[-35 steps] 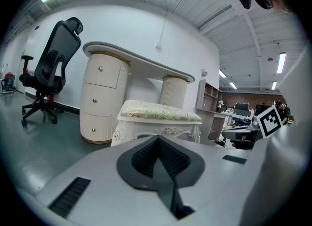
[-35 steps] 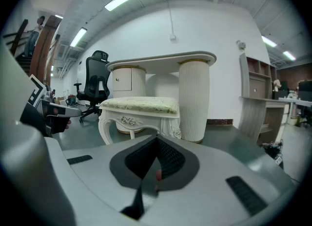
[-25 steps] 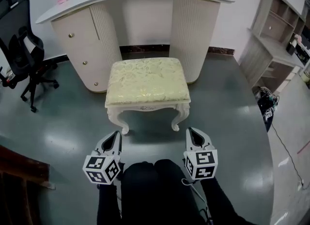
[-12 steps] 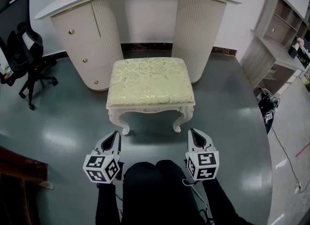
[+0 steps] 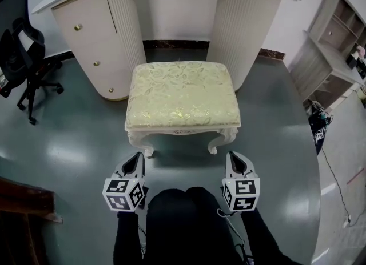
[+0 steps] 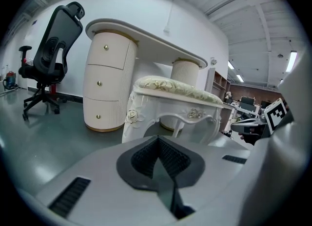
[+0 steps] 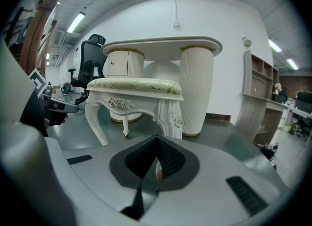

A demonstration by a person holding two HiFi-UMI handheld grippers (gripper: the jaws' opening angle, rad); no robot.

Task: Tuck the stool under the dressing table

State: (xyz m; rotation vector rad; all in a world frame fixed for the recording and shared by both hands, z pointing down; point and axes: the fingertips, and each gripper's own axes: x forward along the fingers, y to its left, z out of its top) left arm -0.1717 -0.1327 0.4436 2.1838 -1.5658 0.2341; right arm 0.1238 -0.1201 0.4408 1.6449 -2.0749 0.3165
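Note:
The stool, a cream brocade cushion on white carved legs, stands on the grey floor in front of the white dressing table, its back edge at the mouth of the kneehole. My left gripper and right gripper hover side by side just short of the stool's front legs, both shut with nothing in them. The left gripper view looks over its jaws at the stool and the table's drawer pedestal. The right gripper view shows the stool and the fluted pedestal.
A black office chair stands at the left of the table. A grey shelf unit lines the right wall, with a dark object and cable on the floor beside it. My dark-trousered legs are below the grippers.
The stool and table have grown larger and nearer in the head view as I moved forward. Both grippers stay shut, still just short of the stool's front.

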